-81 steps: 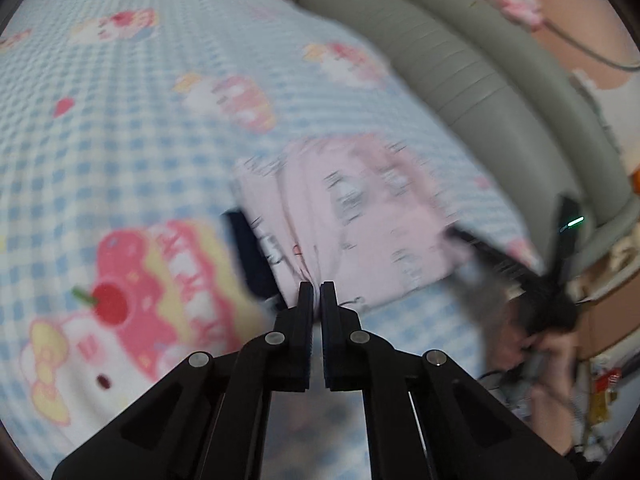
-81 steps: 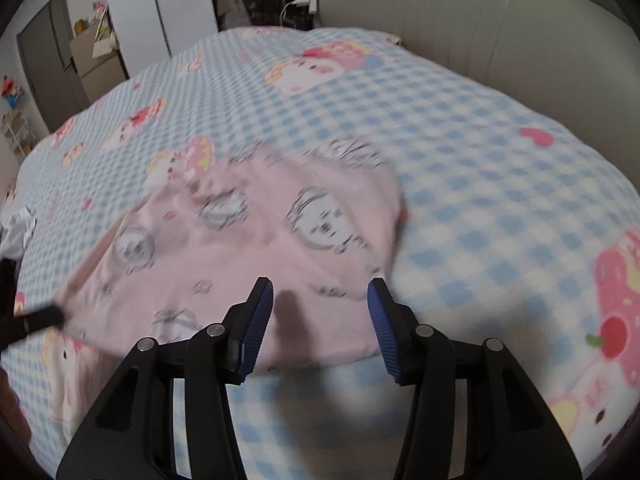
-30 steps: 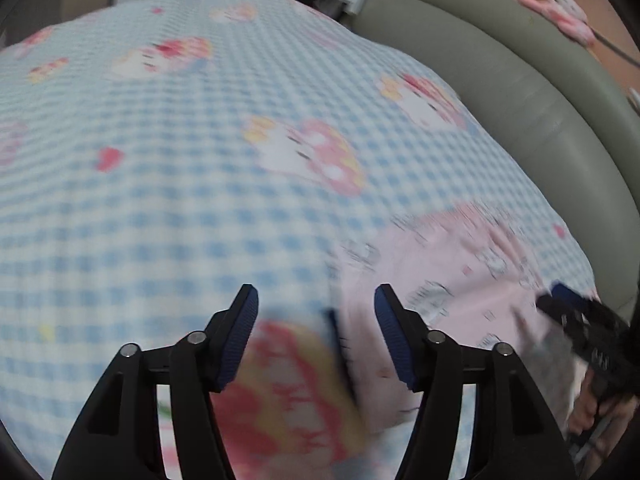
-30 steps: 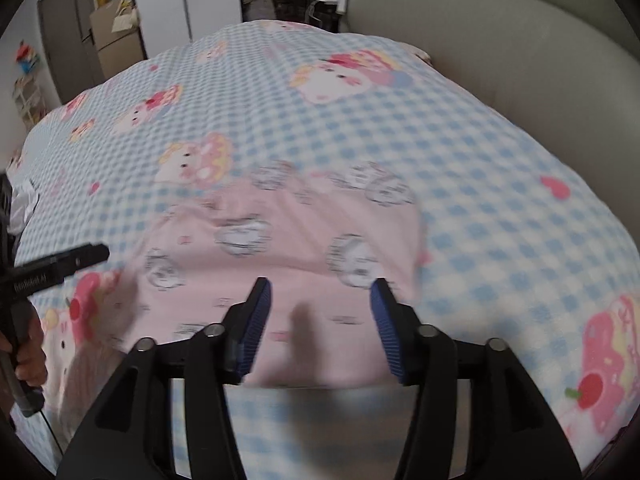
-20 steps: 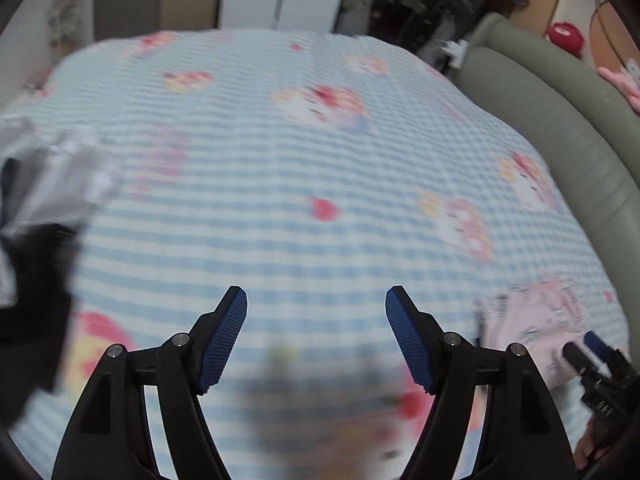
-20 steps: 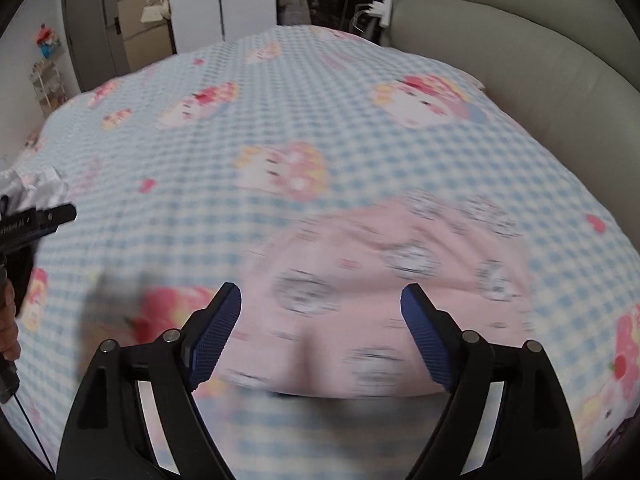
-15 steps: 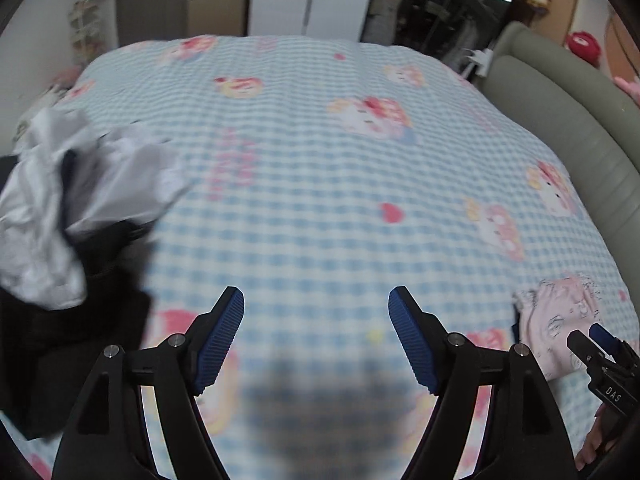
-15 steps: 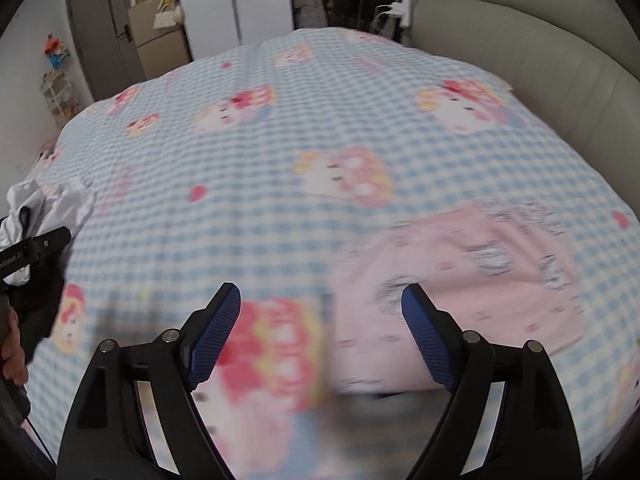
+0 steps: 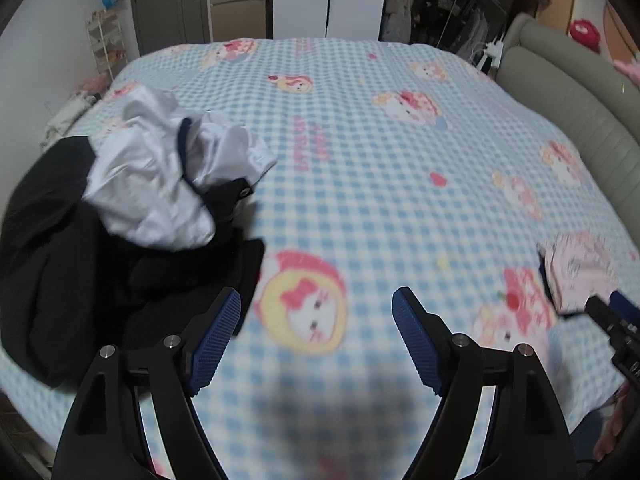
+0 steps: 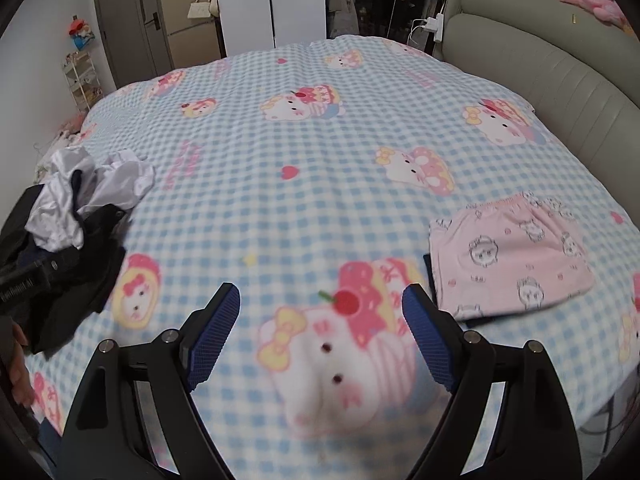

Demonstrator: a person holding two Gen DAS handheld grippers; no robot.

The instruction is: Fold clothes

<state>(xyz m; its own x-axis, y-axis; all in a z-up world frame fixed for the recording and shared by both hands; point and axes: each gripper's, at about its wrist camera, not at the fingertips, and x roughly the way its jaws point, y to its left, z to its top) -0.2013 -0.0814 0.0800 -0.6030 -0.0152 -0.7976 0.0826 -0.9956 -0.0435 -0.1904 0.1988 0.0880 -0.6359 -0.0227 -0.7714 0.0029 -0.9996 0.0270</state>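
Note:
A folded pink garment (image 10: 512, 256) with cartoon prints lies flat near the bed's right side, on top of a dark folded piece; in the left wrist view the pink garment (image 9: 580, 268) is at the far right. A crumpled pile of black clothes (image 9: 60, 256) with a white satin garment (image 9: 160, 184) on top sits at the left; the right wrist view has the same pile (image 10: 68, 216). My left gripper (image 9: 316, 316) hangs open over the bedspread just right of the pile, holding nothing. My right gripper (image 10: 320, 312) is open above the bed's near middle, left of the pink garment.
The bed has a blue checked bedspread (image 10: 320, 152) with cartoon prints. A grey padded headboard (image 10: 560, 64) runs along the right. Wardrobe doors (image 10: 272, 4), a grey door and a small shelf rack (image 10: 82, 80) stand beyond the bed. A hand (image 10: 20, 368) shows at the left edge.
Both grippers let go of the pink garment and swung left, away from it. The left gripper opened and now faces the pile of unfolded clothes. The pink garment stays folded on the right.

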